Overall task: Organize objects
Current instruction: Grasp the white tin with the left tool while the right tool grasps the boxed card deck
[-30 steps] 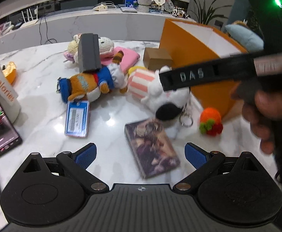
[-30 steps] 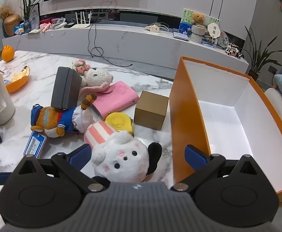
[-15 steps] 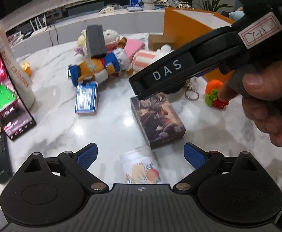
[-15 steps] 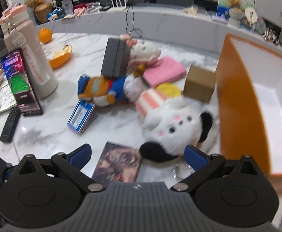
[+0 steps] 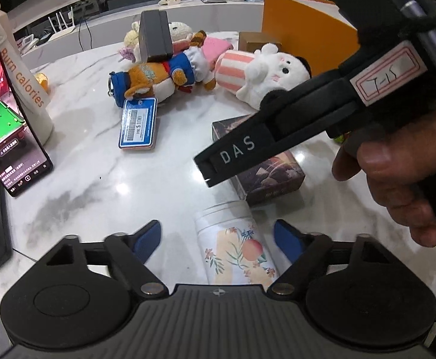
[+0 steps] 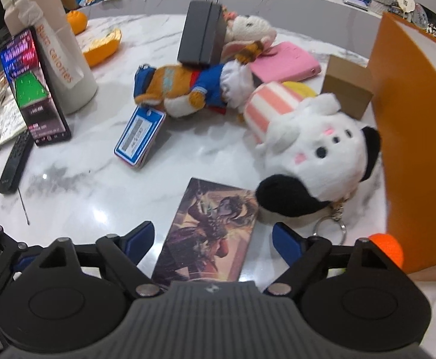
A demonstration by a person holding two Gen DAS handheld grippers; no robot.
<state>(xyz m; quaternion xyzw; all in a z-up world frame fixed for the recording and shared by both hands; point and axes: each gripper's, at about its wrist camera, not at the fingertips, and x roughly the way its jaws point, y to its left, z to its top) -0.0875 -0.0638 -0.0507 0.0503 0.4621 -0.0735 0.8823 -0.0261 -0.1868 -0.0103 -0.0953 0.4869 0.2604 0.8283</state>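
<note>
My left gripper (image 5: 217, 236) is open, its fingers either side of a white floral tin (image 5: 236, 245) lying on the marble table. My right gripper (image 6: 212, 234) is open and hovers over a dark illustrated card box (image 6: 209, 233), which also shows in the left wrist view (image 5: 271, 176). A white and black plush (image 6: 313, 155) with a striped pink hat lies beside the orange box (image 6: 415, 137). An orange and blue plush (image 6: 194, 89), a blue tag card (image 6: 138, 136), a grey case (image 6: 201, 37), a pink pouch (image 6: 286, 64) and a brown carton (image 6: 348, 86) lie beyond.
A beige bottle (image 6: 59, 56), a lit phone (image 6: 32, 89) and a black remote (image 6: 14, 161) stand at the left. A small orange knitted toy (image 6: 387, 246) sits by the orange box. The right gripper's body (image 5: 322, 113) crosses the left wrist view.
Both grippers have pulled back toward the near table edge. The floral tin has come between the left fingers, and the card box now lies under the right gripper instead of the white plush.
</note>
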